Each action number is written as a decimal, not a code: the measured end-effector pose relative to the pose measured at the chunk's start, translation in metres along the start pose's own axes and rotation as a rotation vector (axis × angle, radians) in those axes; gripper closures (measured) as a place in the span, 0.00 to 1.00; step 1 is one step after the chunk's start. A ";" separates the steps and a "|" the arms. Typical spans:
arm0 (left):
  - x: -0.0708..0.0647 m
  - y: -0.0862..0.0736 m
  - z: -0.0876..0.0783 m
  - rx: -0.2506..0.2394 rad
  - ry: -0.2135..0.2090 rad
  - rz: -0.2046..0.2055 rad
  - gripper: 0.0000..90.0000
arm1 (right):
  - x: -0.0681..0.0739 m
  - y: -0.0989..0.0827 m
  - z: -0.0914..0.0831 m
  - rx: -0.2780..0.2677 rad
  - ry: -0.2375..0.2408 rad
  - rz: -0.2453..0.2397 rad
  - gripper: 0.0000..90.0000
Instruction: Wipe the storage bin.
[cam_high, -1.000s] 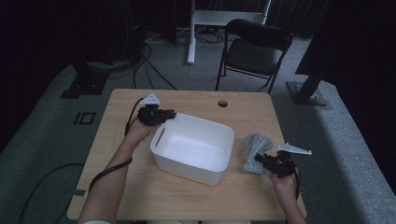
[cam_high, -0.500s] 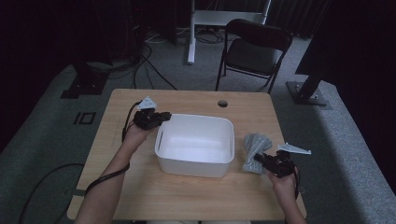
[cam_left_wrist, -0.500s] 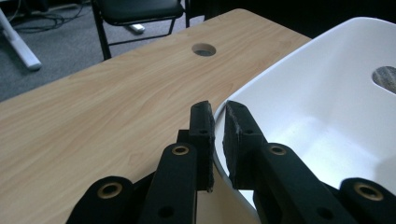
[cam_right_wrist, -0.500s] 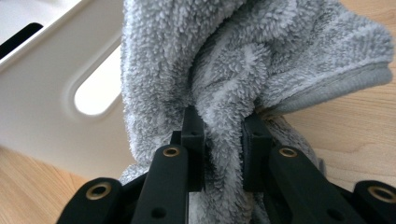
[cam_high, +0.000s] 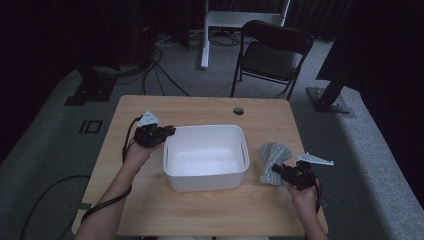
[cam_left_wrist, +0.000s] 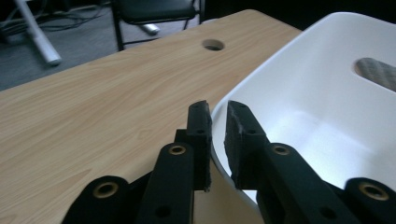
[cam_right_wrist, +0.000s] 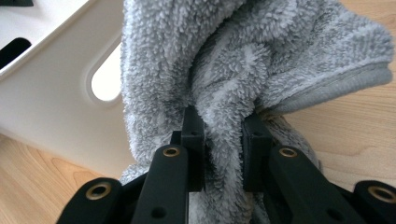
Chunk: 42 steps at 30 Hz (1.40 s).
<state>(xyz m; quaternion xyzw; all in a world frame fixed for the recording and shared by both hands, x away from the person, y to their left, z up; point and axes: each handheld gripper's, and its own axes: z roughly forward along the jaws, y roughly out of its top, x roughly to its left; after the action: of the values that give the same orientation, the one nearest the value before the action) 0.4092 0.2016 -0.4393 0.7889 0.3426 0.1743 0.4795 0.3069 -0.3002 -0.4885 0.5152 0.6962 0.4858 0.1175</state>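
Note:
A white plastic bin (cam_high: 205, 129) stands in the middle of the wooden table (cam_high: 200, 107). My left gripper (cam_high: 169, 131) is at its far left corner. In the left gripper view the jaws (cam_left_wrist: 217, 109) straddle the bin's thin rim (cam_left_wrist: 289, 60) and pinch it; they have just been opening slightly with the rim between them. A grey fluffy towel (cam_high: 274, 152) lies bunched to the right of the bin. My right gripper (cam_high: 276, 170) is shut on a fold of it; the right gripper view shows the towel (cam_right_wrist: 243, 51) squeezed between the jaws (cam_right_wrist: 223, 119), next to the bin's handle cutout (cam_right_wrist: 106, 79).
A round cable hole (cam_high: 238, 110) sits near the table's far edge. A black folding chair (cam_high: 272, 52) stands behind the table. Cables trail from both grippers over the table's near side. Bare wood lies in front of the bin.
My left gripper has moved left and slightly nearer, and the bin has swung from skewed to square with the table. The right gripper and towel have stayed put.

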 end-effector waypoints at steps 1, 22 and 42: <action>0.003 -0.001 0.000 -0.008 -0.026 0.010 0.87 | 0.000 0.000 0.000 0.000 0.000 0.000 0.84; 0.013 0.004 0.015 -0.004 -0.116 0.020 0.87 | -0.002 -0.001 0.001 0.007 -0.002 0.002 0.84; -0.010 -0.009 -0.006 -0.007 0.009 -0.073 0.91 | 0.000 0.000 0.004 0.011 0.006 0.002 0.84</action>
<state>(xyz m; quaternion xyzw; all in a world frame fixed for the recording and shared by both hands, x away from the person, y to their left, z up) 0.3953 0.2010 -0.4438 0.7734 0.3724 0.1615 0.4870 0.3100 -0.2982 -0.4903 0.5151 0.6986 0.4838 0.1119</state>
